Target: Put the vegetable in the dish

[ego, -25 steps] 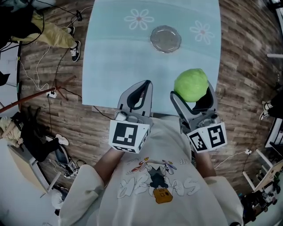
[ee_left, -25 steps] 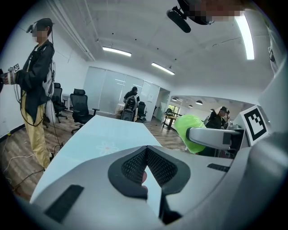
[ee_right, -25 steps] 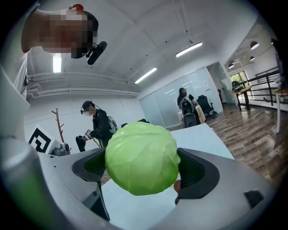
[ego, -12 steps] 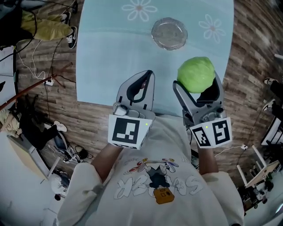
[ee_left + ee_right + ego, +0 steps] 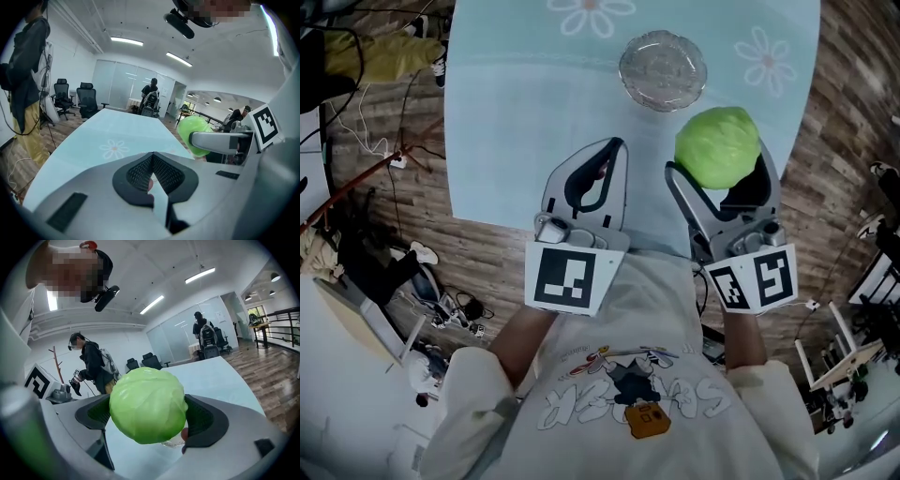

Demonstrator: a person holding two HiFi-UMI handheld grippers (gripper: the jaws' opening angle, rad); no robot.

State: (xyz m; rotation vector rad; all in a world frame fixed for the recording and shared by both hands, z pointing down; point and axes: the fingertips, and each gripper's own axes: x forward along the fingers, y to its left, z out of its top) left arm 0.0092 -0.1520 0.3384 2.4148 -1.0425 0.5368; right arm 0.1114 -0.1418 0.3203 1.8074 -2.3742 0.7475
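Cabbage (image 5: 148, 405) pinched between right gripper (image 5: 719, 167) jaws, glass dish (image 5: 663, 70) just beyond tips. Left gripper (image 5: 612, 148) jaws pressed together, empty.

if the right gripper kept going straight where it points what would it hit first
Probably the glass dish, near its right rim; the right gripper, shut on the cabbage, may be high enough to pass over it.

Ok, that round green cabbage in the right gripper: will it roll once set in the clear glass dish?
The round green cabbage is near-spherical, so it would likely roll on the table. The clear glass dish looks shallow, so its rim may only loosely cradle it. The right gripper holds it with jaws wide: probably bulky and firm.
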